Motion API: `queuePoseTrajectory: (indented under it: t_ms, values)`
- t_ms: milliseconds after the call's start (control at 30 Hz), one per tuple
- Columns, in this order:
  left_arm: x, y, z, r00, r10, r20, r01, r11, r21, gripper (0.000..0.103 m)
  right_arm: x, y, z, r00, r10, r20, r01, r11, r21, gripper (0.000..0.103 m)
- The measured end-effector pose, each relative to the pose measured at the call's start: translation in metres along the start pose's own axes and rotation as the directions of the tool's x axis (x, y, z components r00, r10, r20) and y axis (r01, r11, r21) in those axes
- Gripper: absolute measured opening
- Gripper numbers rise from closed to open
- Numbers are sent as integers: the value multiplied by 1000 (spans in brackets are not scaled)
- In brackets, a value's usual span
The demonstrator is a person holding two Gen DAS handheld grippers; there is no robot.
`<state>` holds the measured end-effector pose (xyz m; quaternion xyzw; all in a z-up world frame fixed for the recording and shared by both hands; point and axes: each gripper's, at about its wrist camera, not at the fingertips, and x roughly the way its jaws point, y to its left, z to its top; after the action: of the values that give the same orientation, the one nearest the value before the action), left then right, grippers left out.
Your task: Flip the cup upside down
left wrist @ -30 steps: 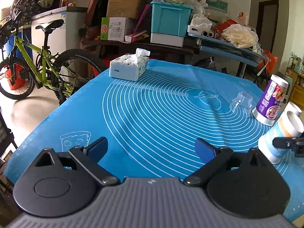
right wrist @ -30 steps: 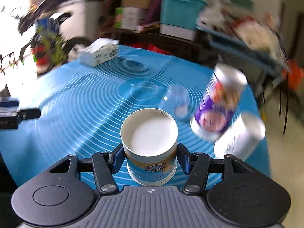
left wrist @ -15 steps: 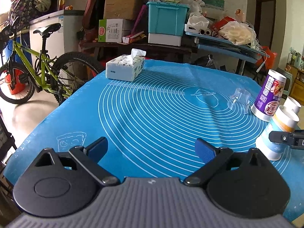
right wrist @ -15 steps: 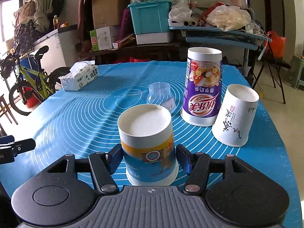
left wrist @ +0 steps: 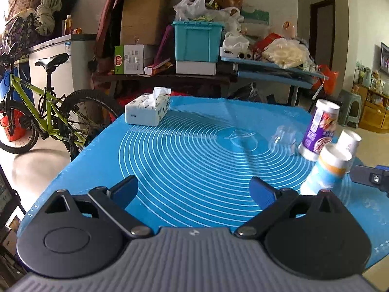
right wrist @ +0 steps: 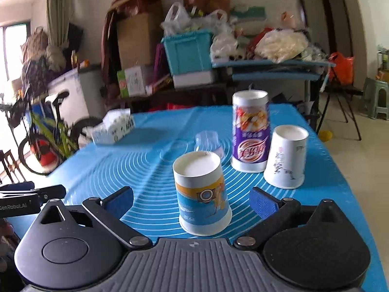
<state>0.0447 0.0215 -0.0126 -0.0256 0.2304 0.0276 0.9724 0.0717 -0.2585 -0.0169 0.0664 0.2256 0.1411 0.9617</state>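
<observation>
A blue, orange and white paper cup (right wrist: 203,194) stands upside down on the blue mat (right wrist: 121,165), base up. My right gripper (right wrist: 192,200) is open, its blue pads apart on either side of the cup and not touching it. The cup also shows at the right in the left wrist view (left wrist: 325,172). My left gripper (left wrist: 194,191) is open and empty over the mat's near edge.
A tall purple cup (right wrist: 250,133), a white printed cup (right wrist: 285,157) and a clear plastic cup (right wrist: 207,141) stand upside down behind it. A tissue box (left wrist: 147,109) sits at the far left. A green bicycle (left wrist: 43,112) stands beside the table.
My right gripper has opened and let go of the cup, which now stands upside down on the mat. The gripper has drawn back a little. The left gripper has stayed open.
</observation>
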Motion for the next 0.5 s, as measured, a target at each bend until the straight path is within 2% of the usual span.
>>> queuePoseTrajectory:
  t_ms: [200,500]
  values:
    - [-18,-10,-1,1000,-15,22,15,1000,5,97,-49,2,-12,997,-12,81,10,1000,15,103]
    - [-38,-21,-12,999,-24,37,23,999,32,97,-89,9,-26,995,-3,104,4,1000,-12,103]
